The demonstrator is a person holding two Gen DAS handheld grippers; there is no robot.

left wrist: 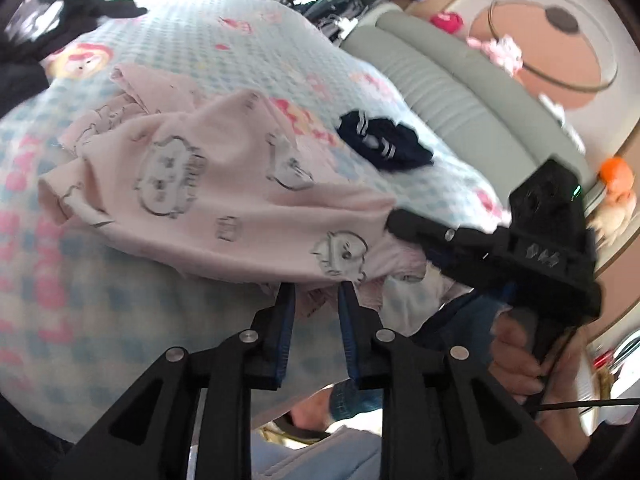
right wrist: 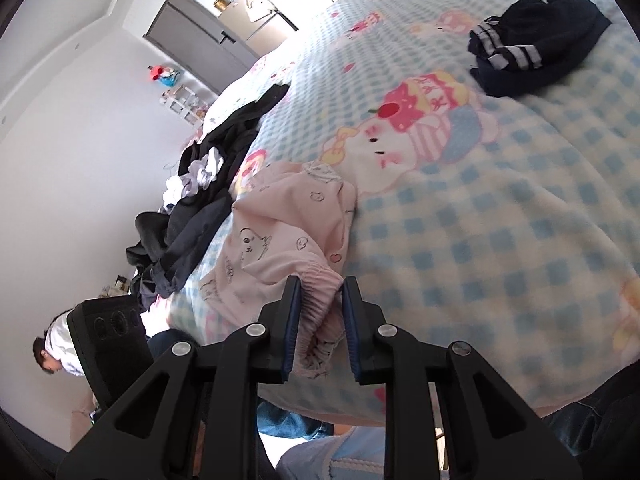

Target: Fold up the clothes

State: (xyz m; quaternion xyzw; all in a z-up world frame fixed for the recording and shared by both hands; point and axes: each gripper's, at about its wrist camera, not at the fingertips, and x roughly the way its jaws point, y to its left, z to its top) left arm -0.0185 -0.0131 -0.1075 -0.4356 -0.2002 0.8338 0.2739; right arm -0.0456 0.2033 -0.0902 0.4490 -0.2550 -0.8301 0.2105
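We have the pink printed pyjama garment [left wrist: 224, 200] bunched on the blue-checked cartoon blanket [right wrist: 500, 240] on the bed. Left tool [left wrist: 316, 292] has its fingers slightly apart, straddling a fold at the garment's near edge; we cannot tell if they grip. Right tool [right wrist: 320, 292] brackets the elastic waistband [right wrist: 320, 304], contact unclear. Navy striped garment [right wrist: 536, 44] lies well apart, dark clothes pile [right wrist: 208, 208] beside the pink one.
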